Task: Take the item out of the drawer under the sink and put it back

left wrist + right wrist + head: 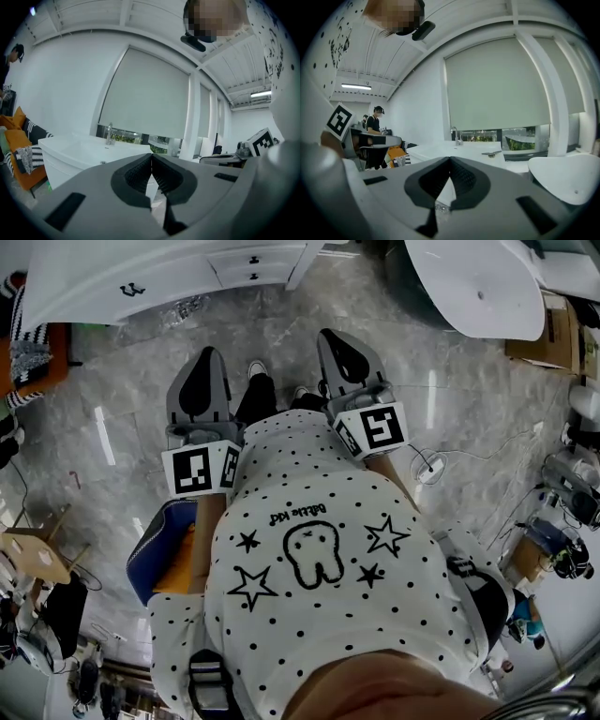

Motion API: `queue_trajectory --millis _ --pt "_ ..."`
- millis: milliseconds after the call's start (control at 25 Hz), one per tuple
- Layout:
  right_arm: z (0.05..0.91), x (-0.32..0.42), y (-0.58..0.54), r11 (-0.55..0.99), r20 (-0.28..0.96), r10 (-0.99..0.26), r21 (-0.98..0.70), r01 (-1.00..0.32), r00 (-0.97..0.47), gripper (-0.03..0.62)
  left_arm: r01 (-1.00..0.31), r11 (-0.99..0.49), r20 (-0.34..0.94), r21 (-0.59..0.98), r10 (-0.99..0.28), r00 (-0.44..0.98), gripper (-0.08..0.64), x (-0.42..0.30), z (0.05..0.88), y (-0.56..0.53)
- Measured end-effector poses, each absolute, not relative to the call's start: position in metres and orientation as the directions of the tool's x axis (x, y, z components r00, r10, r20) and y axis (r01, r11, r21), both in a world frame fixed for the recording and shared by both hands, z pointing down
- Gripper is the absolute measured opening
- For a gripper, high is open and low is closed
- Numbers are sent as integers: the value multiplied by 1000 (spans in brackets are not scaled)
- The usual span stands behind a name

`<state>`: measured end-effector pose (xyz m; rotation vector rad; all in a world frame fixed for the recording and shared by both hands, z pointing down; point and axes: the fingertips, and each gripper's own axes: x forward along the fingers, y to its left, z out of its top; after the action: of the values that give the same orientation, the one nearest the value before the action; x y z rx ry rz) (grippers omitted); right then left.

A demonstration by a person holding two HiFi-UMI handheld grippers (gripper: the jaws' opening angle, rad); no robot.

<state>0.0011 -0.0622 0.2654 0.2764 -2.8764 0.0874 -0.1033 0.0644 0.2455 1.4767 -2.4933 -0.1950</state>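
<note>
Here we hold the left gripper [210, 354] and right gripper [330, 337] with jaws pressed together, empty. The drawer [251, 266], at the head view's top edge, hides the item; our shirt's [281, 484] lettering is unreadable.

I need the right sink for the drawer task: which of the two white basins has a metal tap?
The long rectangular white sink counter, with the metal tap standing on it; the rounded white basin at right shows none.
</note>
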Motion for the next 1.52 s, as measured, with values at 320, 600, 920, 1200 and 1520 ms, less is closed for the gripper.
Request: queue_trajectory --millis 320,600,920,1200,1520 --pt "260 -1 -64 982 233 -178 -18 -187 -956 12 -845 484 113 228 -875 -471 5 -105 243 66" --pt "260 -2 -63 983 235 -171 -22 -181 -957 12 -846 477 120 238 -879 -462 5 -100 245 62" --pt "261 -4 -61 986 237 -157 -25 -167 -959 12 -837 489 121 246 -872 -474 5 -100 245 64" --pt "260 -6 -61 987 236 -148 -26 -159 -960 12 -831 500 106 245 -865 -490 5 -102 241 65" --pt "256 -9 -63 987 225 -152 -12 -159 -962 12 -829 503 71 244 -862 -502 5 -106 234 63"
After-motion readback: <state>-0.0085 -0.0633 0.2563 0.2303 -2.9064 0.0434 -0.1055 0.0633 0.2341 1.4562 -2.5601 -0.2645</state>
